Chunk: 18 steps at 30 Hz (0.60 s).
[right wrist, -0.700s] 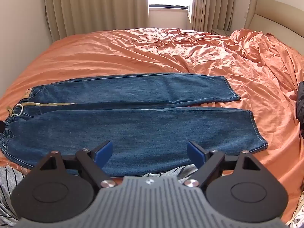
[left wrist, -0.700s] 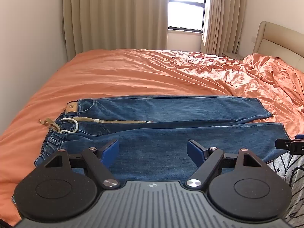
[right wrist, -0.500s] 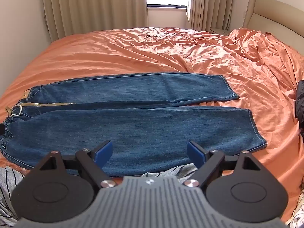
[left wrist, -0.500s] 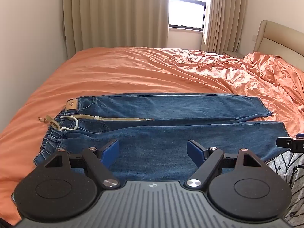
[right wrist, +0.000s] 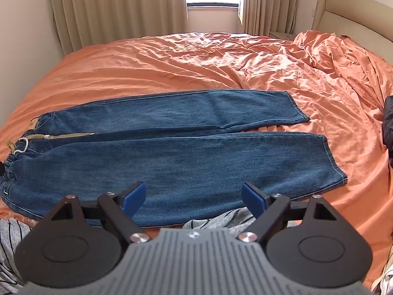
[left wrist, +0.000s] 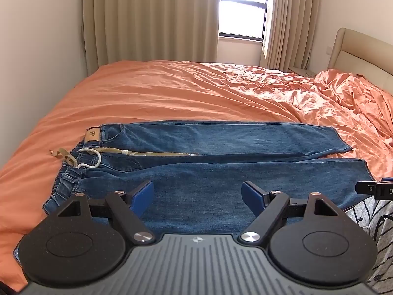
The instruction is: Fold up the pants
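Denim pants (left wrist: 221, 162) lie unmoved; both open tools barely shifted.

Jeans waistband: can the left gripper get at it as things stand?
Probably yes. The left gripper is open and empty above the jeans, and nothing lies between it and the waistband, off to its left on the orange bedspread.

The pants (right wrist: 172, 152) lie flat across the bed (right wrist: 172, 64) (waistband left, hems right), legs side by side; curtains (right wrist: 118, 7) hang behind.
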Available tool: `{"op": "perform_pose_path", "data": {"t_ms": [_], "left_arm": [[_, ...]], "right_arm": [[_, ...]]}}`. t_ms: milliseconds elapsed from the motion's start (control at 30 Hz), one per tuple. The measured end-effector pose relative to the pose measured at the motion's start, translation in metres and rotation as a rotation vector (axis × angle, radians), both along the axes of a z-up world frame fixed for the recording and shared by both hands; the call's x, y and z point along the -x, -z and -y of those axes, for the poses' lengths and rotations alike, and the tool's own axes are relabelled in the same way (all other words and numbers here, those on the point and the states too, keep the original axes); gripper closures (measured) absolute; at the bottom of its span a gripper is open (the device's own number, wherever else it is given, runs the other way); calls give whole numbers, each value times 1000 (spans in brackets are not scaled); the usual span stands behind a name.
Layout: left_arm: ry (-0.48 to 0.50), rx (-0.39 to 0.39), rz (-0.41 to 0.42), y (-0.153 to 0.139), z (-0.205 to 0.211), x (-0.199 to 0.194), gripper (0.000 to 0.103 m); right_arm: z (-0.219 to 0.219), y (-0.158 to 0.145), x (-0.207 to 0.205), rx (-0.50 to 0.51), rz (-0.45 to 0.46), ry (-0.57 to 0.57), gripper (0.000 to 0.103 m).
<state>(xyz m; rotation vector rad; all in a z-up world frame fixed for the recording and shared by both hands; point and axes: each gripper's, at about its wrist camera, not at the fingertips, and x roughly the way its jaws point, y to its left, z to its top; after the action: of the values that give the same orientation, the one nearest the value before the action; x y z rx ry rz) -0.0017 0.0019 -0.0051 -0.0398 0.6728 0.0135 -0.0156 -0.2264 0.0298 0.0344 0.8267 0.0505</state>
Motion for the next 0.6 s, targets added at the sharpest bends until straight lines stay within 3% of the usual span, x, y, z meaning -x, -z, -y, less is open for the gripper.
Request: {"op": "perform_pose_path", "data": {"t_ms": [600], "left_arm": [[4, -4, -5, 0, 2, 4, 8]], "right_arm": [[0, 1, 1, 8, 4, 16, 21]]}}
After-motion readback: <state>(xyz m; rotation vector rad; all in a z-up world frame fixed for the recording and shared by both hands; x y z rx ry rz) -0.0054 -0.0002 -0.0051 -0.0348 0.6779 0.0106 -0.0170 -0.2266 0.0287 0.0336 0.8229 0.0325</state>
